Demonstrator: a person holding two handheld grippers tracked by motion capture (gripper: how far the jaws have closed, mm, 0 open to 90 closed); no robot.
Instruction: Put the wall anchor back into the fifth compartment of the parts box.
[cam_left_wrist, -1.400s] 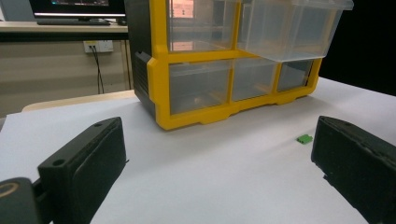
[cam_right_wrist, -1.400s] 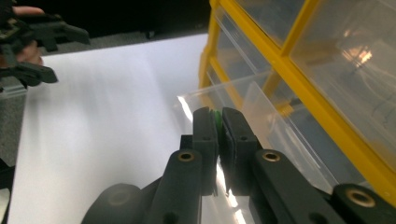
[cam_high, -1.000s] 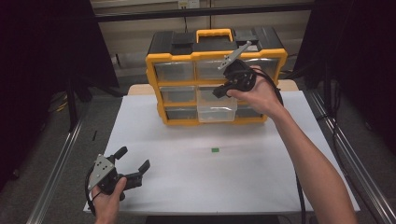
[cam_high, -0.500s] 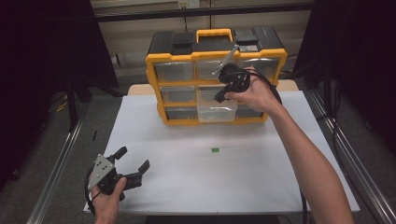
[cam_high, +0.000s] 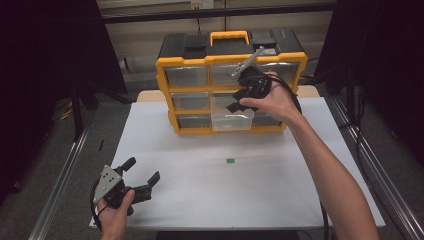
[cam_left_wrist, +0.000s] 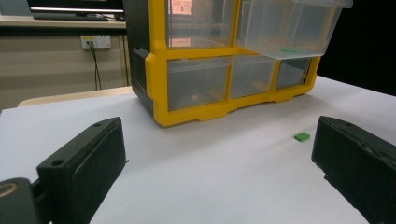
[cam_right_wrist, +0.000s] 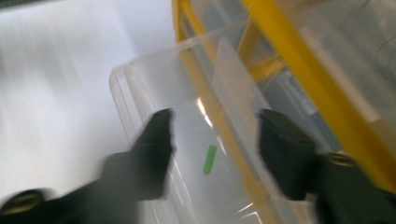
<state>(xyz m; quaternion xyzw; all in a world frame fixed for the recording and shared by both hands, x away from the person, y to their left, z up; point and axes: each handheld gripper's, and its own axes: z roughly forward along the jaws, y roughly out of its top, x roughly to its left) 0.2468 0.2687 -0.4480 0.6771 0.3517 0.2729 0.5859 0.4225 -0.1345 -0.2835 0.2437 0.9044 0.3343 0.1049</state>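
We see the right gripper (cam_high: 239, 98) over the pulled-out clear drawer (cam_high: 231, 119) of the yellow organizer (cam_high: 165, 85) at the worktop's (cam_high: 280, 190) far edge, jaws just opened, a green piece (cam_right_wrist: 209, 159) lying in the drawer below them. Left gripper (cam_high: 141, 174) near the front-left corner, jaws open, empty.

The drawer cabinet (cam_high: 231, 82) stands at the table's (cam_high: 280, 195) far edge; its pulled-out drawer (cam_high: 232, 120) holds one small block (cam_right_wrist: 210, 159), and another block (cam_high: 230, 160) lies on the table before it
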